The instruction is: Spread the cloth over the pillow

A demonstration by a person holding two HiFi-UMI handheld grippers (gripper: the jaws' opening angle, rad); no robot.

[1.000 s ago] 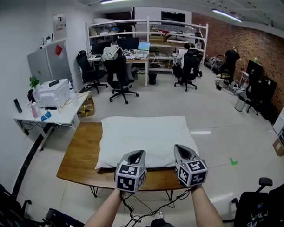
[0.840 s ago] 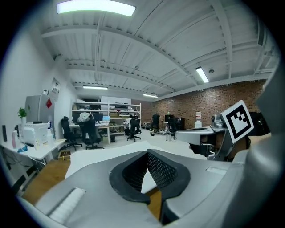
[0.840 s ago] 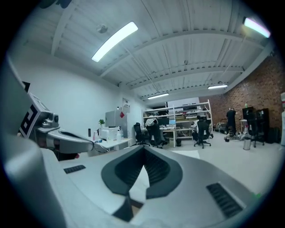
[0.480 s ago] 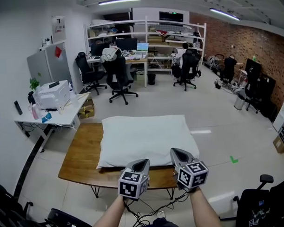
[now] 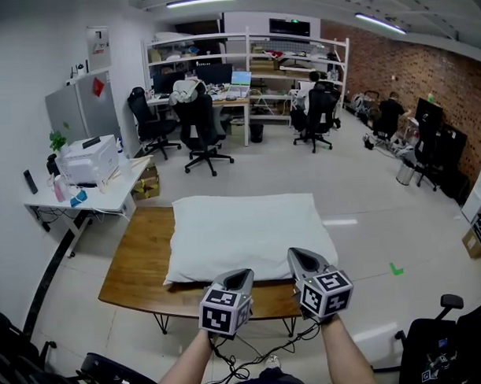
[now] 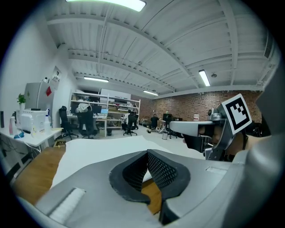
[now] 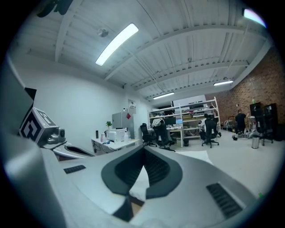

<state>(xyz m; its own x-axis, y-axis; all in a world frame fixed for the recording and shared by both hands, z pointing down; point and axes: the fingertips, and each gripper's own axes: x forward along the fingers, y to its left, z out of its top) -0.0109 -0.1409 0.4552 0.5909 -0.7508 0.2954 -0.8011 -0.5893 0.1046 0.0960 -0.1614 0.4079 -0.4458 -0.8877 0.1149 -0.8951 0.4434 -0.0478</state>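
**Desk:** Where does the white pillow (image 5: 246, 233) lie?

**Photographer:** It lies flat on the wooden table (image 5: 137, 266), at twelve o'clock from both grippers, with its long axis running from nine to three o'clock. No separate cloth can be told apart from its white surface.

**Desk:** And the jaws?

**Photographer:** The left gripper (image 5: 241, 275) and the right gripper (image 5: 299, 256) are both closed, and nothing is pinched in either. They sit side by side at the pillow's six o'clock edge, pointing across it.

**Desk:** Which one is nearer?

**Photographer:** The right tip appears to reach slightly farther over the near edge, while the left sits at the edge itself. Any pull would likely run toward twelve o'clock, across the short side.
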